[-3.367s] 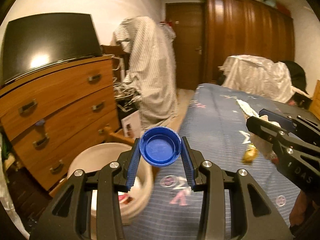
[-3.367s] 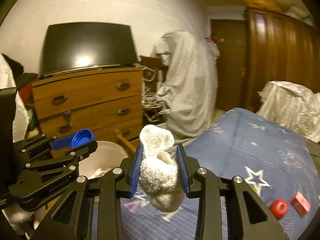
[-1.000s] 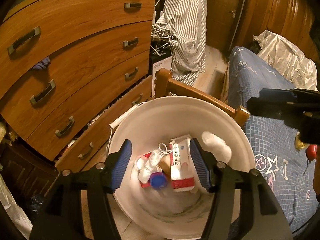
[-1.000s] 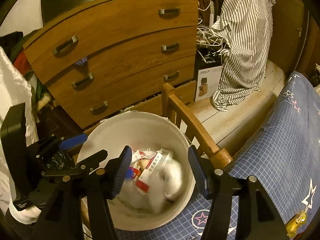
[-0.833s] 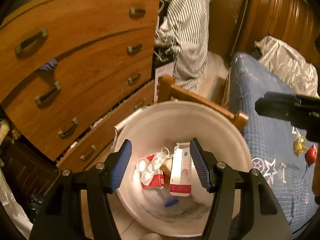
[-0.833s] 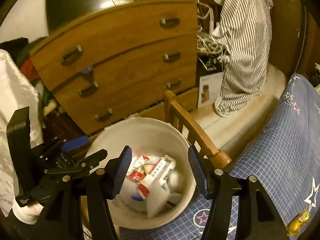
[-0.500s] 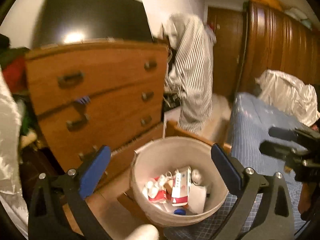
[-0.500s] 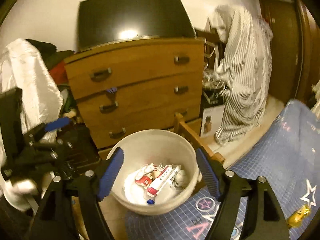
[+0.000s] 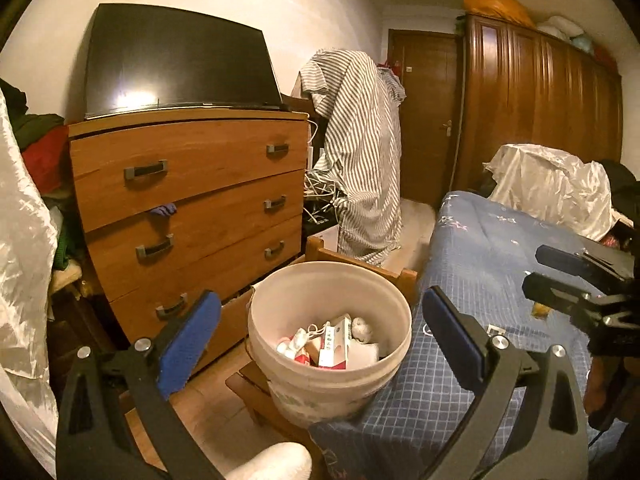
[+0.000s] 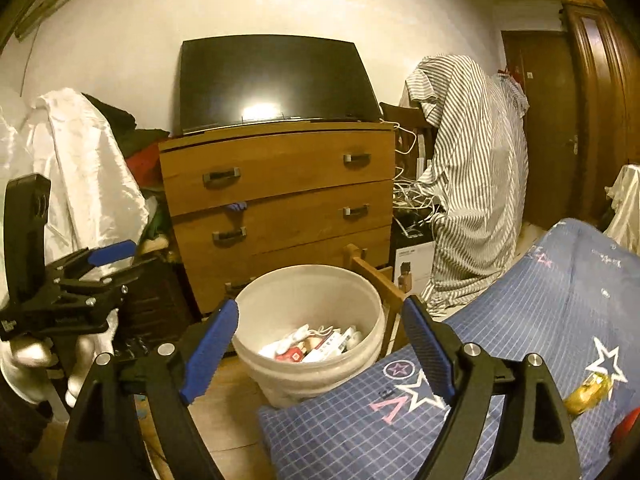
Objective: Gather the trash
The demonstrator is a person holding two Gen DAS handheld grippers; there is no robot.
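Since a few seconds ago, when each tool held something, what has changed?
Both let go: the blue cap from the left tool and the white wad from the right tool now lie in the white bucket. Both tools' jaws have just been opening, with nothing between them, and both have drawn back from over the bucket. The bucket, the dresser and the yellow wrapper on the bed have stayed put.
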